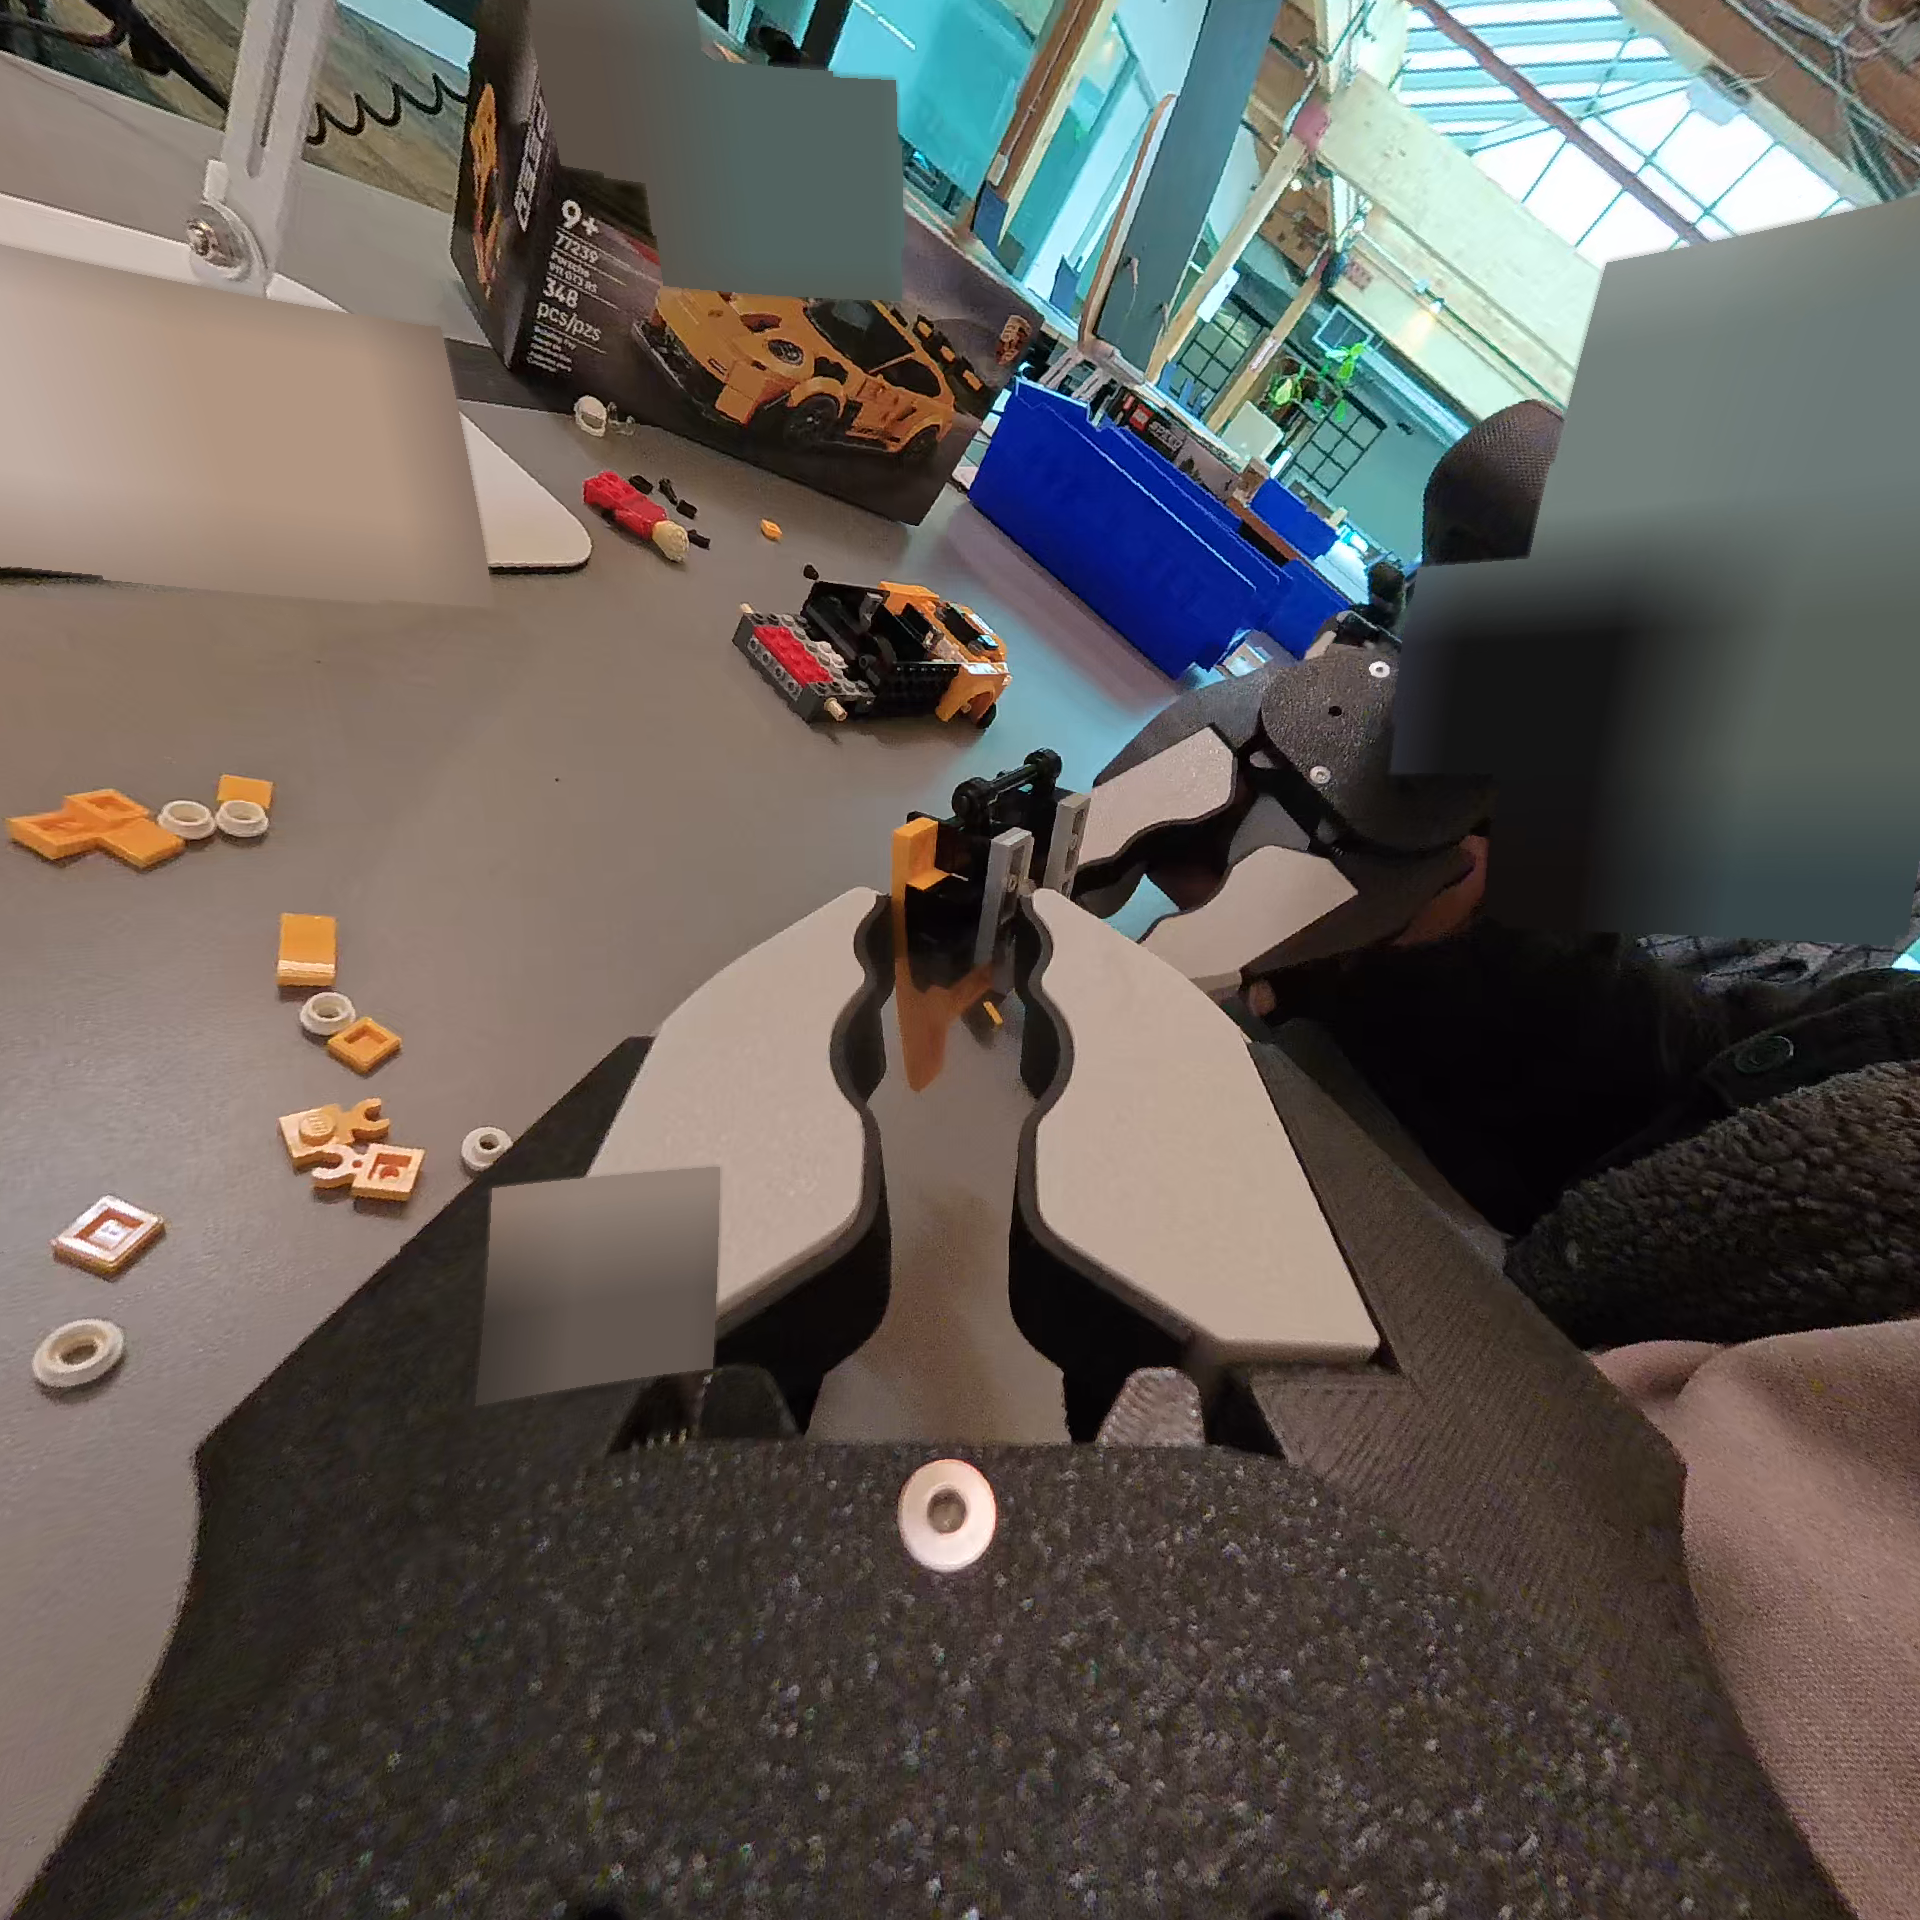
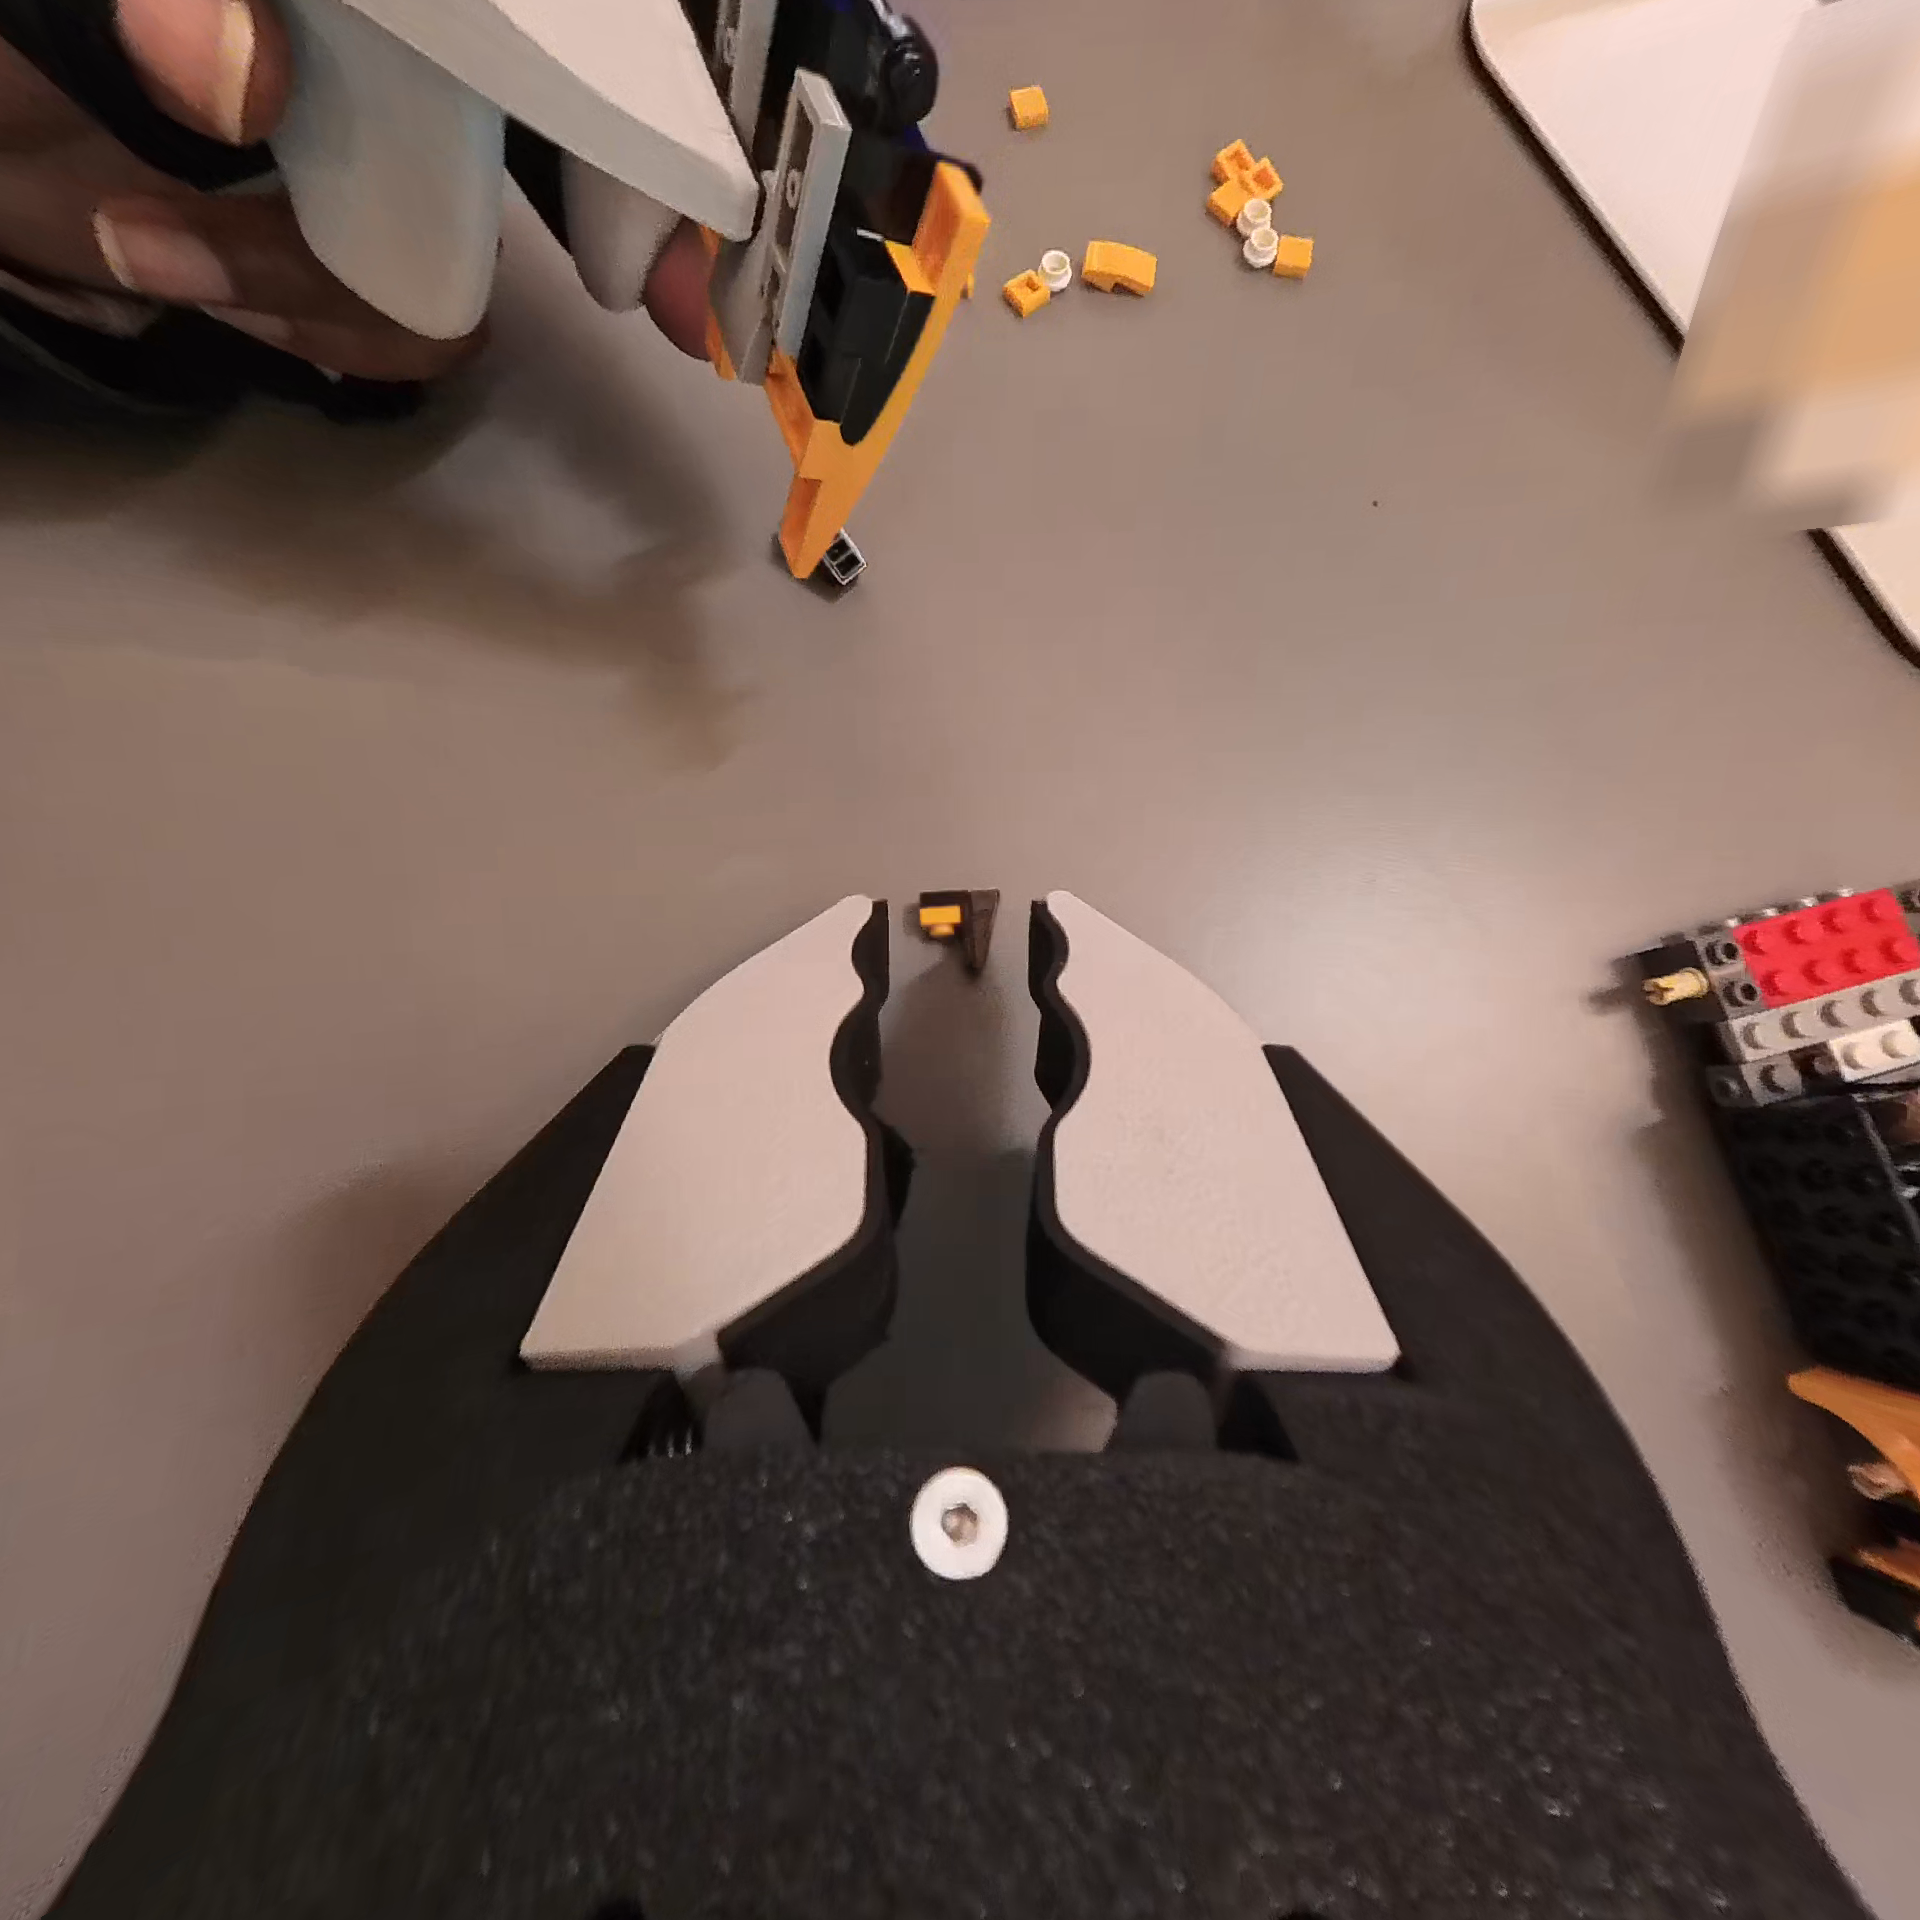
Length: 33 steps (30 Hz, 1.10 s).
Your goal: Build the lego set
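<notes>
Glossy plastic orange tiles (image 1: 307, 948) lie on the smooth matt grey table (image 1: 540, 831), beside the left gripper (image 1: 951, 935) with its grainy black body.

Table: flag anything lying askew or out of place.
The minifigure lies flat in pieces near the box, its white helmet lying apart. Loose orange parts are scattered, which is normal mid-build. Nothing looks damaged.

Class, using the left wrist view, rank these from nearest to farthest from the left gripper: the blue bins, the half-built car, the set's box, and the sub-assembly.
1. Orange-and-black sub-assembly: between the left gripper fingertips.
2. Half-built car: on the table, ahead.
3. Blue bins: farther back, to the right.
4. Set's box: standing at the back.
The bins and box are close; their order is uncertain.
</notes>
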Tool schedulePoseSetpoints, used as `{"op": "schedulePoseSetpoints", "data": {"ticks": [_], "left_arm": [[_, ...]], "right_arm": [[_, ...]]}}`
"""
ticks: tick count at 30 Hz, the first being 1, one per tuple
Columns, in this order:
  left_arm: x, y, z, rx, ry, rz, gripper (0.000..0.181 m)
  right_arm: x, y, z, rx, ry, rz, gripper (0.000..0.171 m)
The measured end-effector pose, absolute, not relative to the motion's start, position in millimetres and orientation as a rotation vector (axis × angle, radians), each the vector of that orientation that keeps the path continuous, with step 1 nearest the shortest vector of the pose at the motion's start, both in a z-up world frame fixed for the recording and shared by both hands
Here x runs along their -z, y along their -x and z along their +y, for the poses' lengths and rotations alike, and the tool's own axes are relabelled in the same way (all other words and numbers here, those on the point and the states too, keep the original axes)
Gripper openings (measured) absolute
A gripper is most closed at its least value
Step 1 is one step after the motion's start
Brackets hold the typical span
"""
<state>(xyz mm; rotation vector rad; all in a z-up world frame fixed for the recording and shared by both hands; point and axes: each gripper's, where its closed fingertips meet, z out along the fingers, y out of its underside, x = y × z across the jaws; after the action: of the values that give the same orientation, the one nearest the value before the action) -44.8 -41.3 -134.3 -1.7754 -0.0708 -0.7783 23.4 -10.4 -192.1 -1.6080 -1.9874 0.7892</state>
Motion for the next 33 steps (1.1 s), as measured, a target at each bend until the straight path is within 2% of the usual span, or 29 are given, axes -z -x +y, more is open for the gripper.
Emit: {"op": "schedulePoseSetpoints", "data": {"ticks": [1, 13, 27, 33], "left_arm": [[134.2, 44.8, -41.2, 0.779, 1.775, -0.072, 0.022], [134.1, 47.6, -41.4, 0.762, 1.776, -0.073, 0.022], [137.4, 49.5, -40.8, 0.734, 1.797, -0.069, 0.021], [138.9, 44.7, -41.3, 0.715, 1.812, -0.029, 0.021]], "right_arm": [[191.4, -25.2, -8.6, -0.790, 1.598, -2.001, 0.026], [201.6, -38.3, -4.6, -0.782, 1.274, -2.349, 0.020], [209.5, -34.7, -12.3, -0.785, 1.277, -2.387, 0.020], [210.1, -28.1, -7.3, -0.770, 1.346, -2.336, 0.013]]}}
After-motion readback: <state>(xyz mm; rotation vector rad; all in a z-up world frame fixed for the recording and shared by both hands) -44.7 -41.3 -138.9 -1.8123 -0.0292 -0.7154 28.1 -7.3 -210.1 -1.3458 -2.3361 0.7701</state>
